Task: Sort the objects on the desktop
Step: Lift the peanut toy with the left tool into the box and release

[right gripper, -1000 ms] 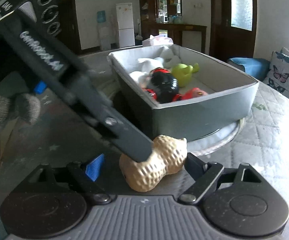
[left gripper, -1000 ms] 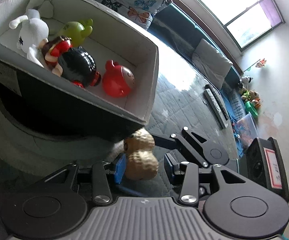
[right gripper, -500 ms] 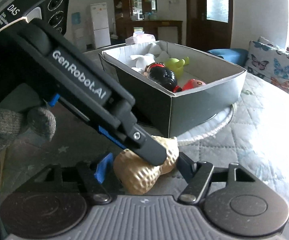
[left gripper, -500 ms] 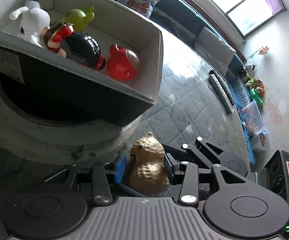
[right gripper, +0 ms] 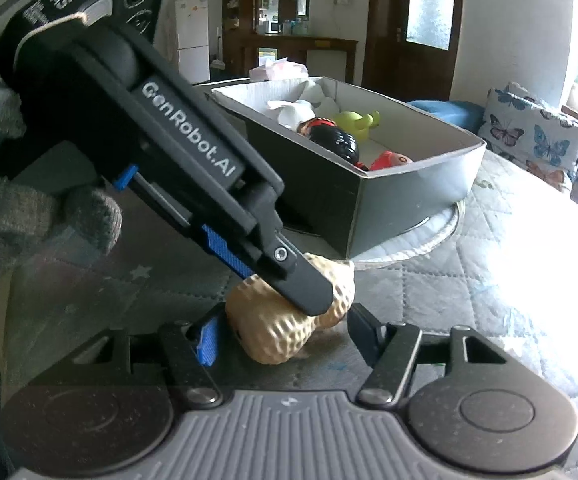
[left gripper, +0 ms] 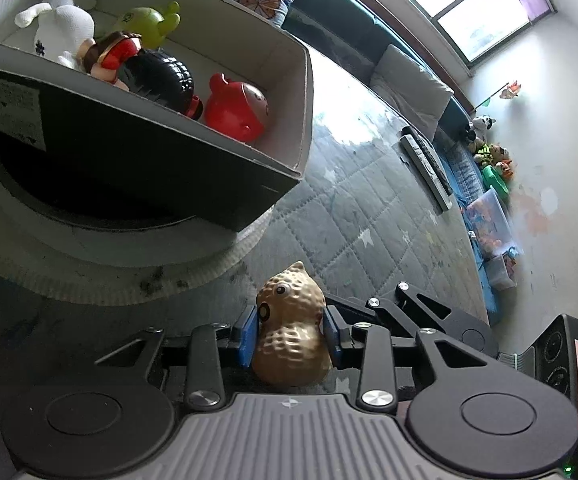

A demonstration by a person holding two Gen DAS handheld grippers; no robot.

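Left gripper pinches the tan dimpled peanut-shaped toy, likely bound for the grey cardboard box. Right gripper spread wide around the toy, gripping nothing.

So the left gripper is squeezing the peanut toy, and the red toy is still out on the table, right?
Not quite. The left gripper is shut on the peanut toy, but the red toy is not on the table. The left wrist view shows it lying inside the grey box, next to the black toy.
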